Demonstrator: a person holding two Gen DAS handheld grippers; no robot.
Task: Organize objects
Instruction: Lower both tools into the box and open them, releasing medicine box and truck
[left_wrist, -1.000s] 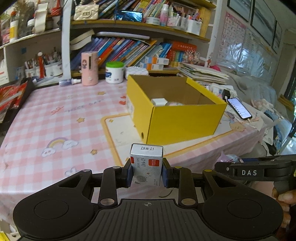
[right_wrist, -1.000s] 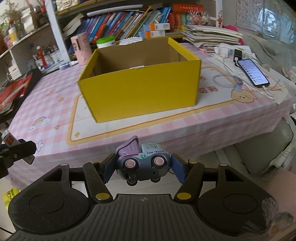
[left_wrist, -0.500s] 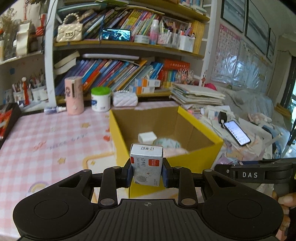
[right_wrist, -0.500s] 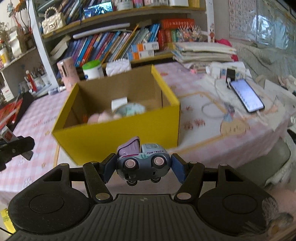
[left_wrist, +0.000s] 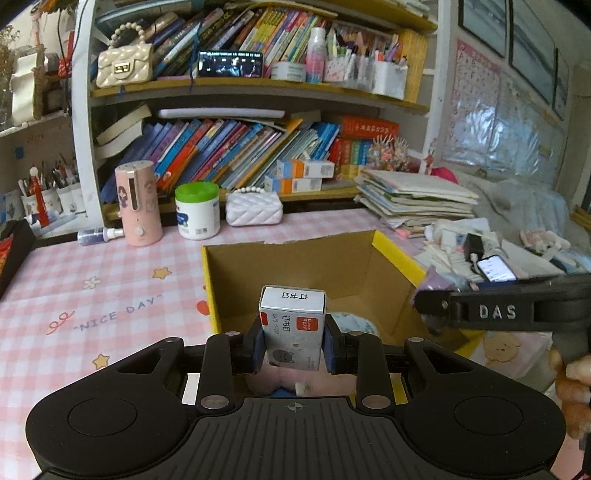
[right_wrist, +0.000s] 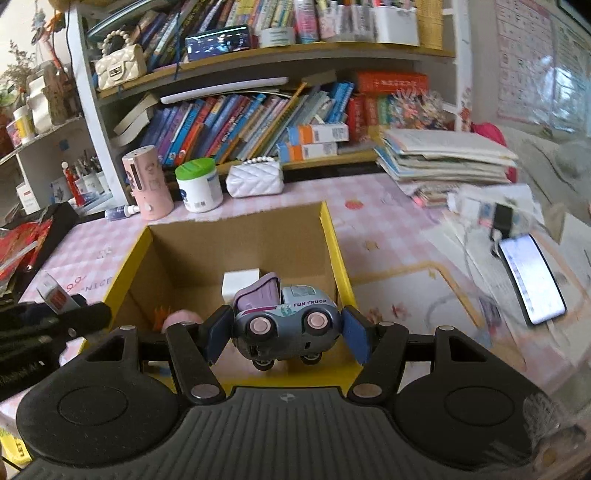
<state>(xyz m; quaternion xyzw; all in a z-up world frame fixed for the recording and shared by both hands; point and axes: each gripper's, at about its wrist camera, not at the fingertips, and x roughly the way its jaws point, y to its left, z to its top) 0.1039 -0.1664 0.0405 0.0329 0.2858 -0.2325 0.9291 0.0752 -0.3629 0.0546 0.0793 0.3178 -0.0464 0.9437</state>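
Note:
My left gripper (left_wrist: 293, 349) is shut on a small white staple box (left_wrist: 293, 326) with a red label, held above the open yellow cardboard box (left_wrist: 395, 254). My right gripper (right_wrist: 286, 332) is shut on a grey and purple toy truck (right_wrist: 286, 323), held over the same yellow box (right_wrist: 332, 236). Inside the box lie a small white carton (right_wrist: 240, 281) and a pink soft thing (right_wrist: 183, 319). The right gripper (left_wrist: 498, 312) shows at the right of the left wrist view. The left gripper (right_wrist: 48, 317) with its staple box shows at the left of the right wrist view.
The box stands on a pink checked tablecloth (left_wrist: 92, 291). Behind it are a pink dispenser (left_wrist: 137, 203), a green-lidded jar (left_wrist: 197, 210), a white quilted purse (left_wrist: 254, 208) and bookshelves. A phone (right_wrist: 532, 280), cables and stacked papers (right_wrist: 443, 155) lie to the right.
Both grippers have risen and moved forward from the table's front edge to above the yellow box, each still holding its object. The box's inside has come into view.

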